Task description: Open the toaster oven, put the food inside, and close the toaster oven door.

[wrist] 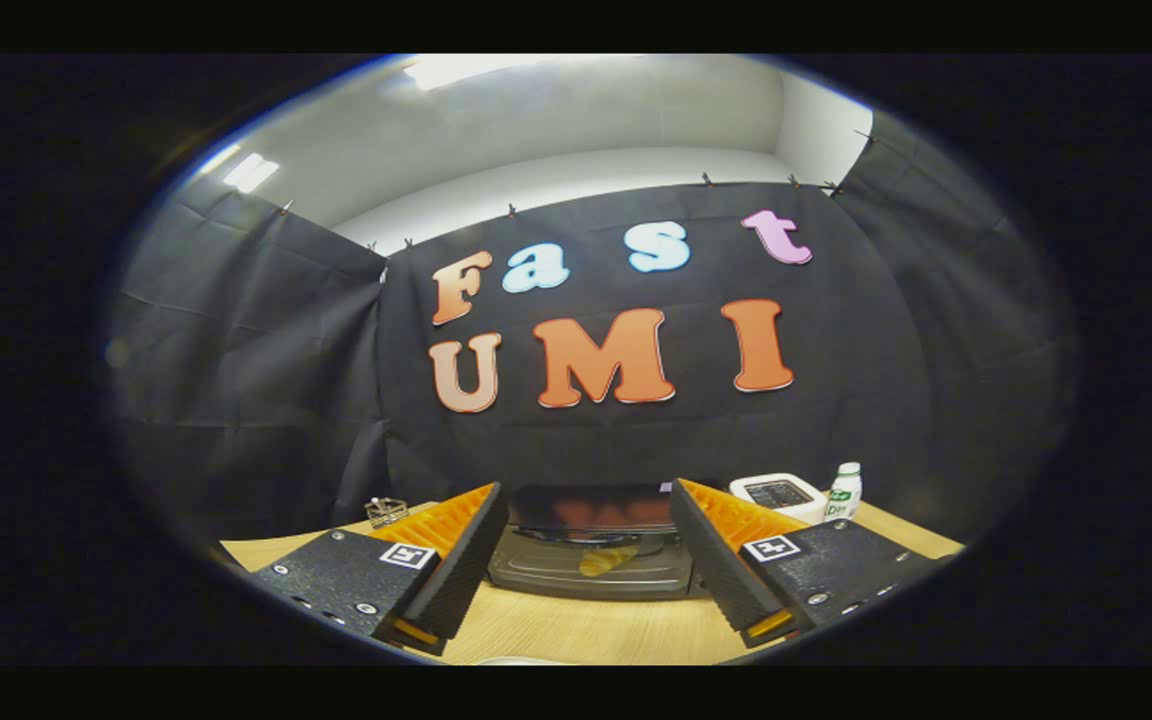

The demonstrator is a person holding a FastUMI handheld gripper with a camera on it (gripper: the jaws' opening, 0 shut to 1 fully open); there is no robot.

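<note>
A pale wooden tabletop (576, 625) runs back to black cloth walls under a white ceiling. The gripper (586, 565) hangs wide open, holding nothing. Beyond its fingers, at the tabletop's far edge, sits the toaster oven (591, 560), food (608, 560) showing behind its glass.

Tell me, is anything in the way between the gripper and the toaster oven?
Nothing visible is. The gripper is open, its fingers spread apart and holding nothing, and the toaster oven sits just ahead between them on the wooden table. The white box and small bottle stand off to the side.
</note>
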